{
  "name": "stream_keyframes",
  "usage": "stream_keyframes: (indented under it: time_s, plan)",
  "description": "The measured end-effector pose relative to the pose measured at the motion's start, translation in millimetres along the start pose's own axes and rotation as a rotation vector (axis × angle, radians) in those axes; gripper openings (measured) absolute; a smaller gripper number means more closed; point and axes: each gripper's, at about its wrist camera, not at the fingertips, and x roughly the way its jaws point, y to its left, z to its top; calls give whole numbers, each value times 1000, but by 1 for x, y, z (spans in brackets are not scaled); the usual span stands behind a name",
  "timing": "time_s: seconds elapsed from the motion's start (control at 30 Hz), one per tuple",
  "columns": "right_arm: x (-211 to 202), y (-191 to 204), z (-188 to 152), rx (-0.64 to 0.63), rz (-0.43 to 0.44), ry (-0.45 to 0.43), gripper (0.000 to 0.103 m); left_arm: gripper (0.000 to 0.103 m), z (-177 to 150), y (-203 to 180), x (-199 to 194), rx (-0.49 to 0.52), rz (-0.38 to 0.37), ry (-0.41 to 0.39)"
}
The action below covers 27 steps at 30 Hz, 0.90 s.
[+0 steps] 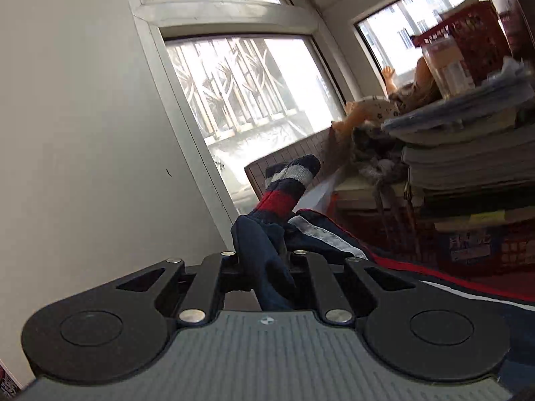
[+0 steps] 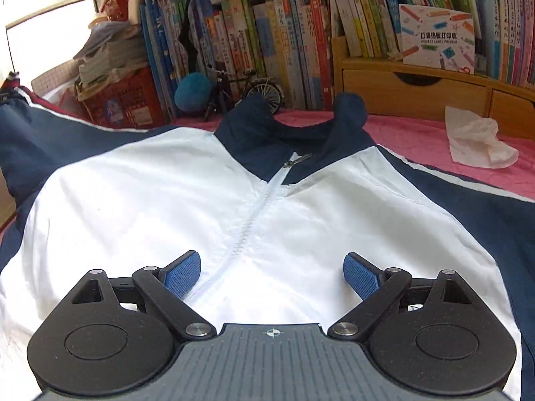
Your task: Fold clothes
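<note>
A navy and white zip jacket (image 2: 187,193) lies front up on a pink bed cover (image 2: 418,133), collar toward the bookshelf. My right gripper (image 2: 271,275) hovers open over the white chest, its blue pads (image 2: 182,275) either side of the zipper (image 2: 254,214), nothing between them. In the left wrist view my left gripper (image 1: 264,257) is shut on navy fabric of the jacket's sleeve (image 1: 267,260). The striped red, navy and grey cuff (image 1: 287,183) sticks up beyond the jaws, lifted toward the window. The sleeve's red and white trim (image 1: 334,237) trails off to the right.
A shelf of upright books (image 2: 267,40) and a wooden drawer unit (image 2: 411,90) line the far side. A red crate with stacked papers (image 2: 117,97), a toy bicycle (image 2: 244,90) and a crumpled tissue (image 2: 478,140) sit nearby. Windows (image 1: 240,93) and a doll (image 1: 401,90) show on the left.
</note>
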Motion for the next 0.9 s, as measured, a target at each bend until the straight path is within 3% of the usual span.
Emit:
stream_keyframes:
  time_s: [0.07, 0.17, 0.27, 0.3, 0.4, 0.47, 0.53, 0.6, 0.67, 0.77, 0.8, 0.9]
  plan:
    - [6, 2, 0, -6, -26, -3, 93, 11, -26, -22, 25, 55, -18, 148]
    - [14, 12, -2, -68, -76, -4, 96, 16, -60, -42, 45, 33, -103, 323]
    - [20, 25, -6, -146, -100, -7, 99, 33, -80, -58, 48, 72, -152, 409]
    - [21, 27, -6, -150, -100, -11, 99, 34, -83, -61, 47, 77, -153, 423]
    - [14, 26, 3, -129, -93, -39, 94, 36, -68, -49, 27, -37, -103, 347]
    - [0, 19, 14, -103, -104, -103, 94, 50, -50, -35, 1, -126, -83, 228]
    - [-5, 4, 32, -76, -156, -145, 95, 62, -30, -31, -32, -158, -115, 85]
    - [-5, -13, 50, -49, -214, -173, 95, 65, -15, -37, -68, -144, -255, -21]
    - [7, -29, 64, -18, -221, -163, 95, 68, -3, -56, -109, -89, -537, -82]
    - [32, -45, 80, 17, -192, -127, 95, 76, 3, -106, -167, 18, -978, -80]
    - [41, -48, 84, 26, -176, -111, 95, 80, 4, -130, -181, 56, -1084, -77]
    - [65, -49, 83, 28, -156, -47, 94, 96, -4, -206, -225, 217, -1277, -82]
